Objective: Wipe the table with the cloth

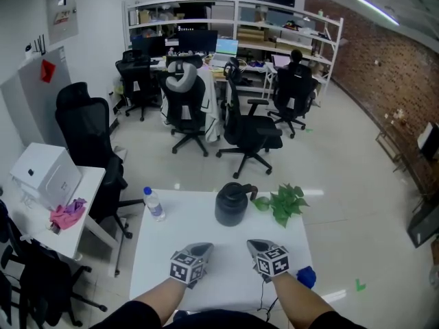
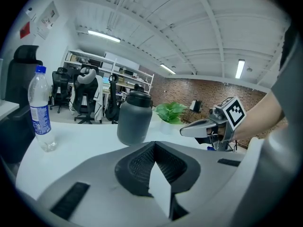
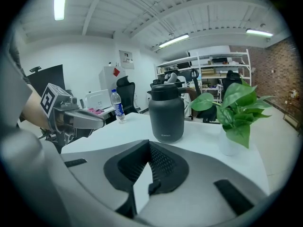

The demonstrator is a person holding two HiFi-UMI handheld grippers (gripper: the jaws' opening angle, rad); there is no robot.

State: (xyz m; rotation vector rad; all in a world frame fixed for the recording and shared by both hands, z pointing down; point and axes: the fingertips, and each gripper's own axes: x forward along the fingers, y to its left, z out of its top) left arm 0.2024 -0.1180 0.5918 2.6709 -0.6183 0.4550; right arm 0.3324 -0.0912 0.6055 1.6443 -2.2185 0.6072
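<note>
While left gripper and right gripper clamp closed, empty — round matte jug | smooth table

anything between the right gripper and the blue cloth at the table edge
Nothing visible. The blue cloth lies just right of the right gripper, at the near edge of the table; the jug and plant stand farther back.

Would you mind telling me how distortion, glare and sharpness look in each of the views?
Head view: fisheye bows the shelves, light is even, the floor shows lamp glints. Left gripper view: dark vignette at the corners, the tube lamp glares, the jug is sharp. Right gripper view: same vignette, the strip lamp at top left is blown out, the plant is crisp.
</note>
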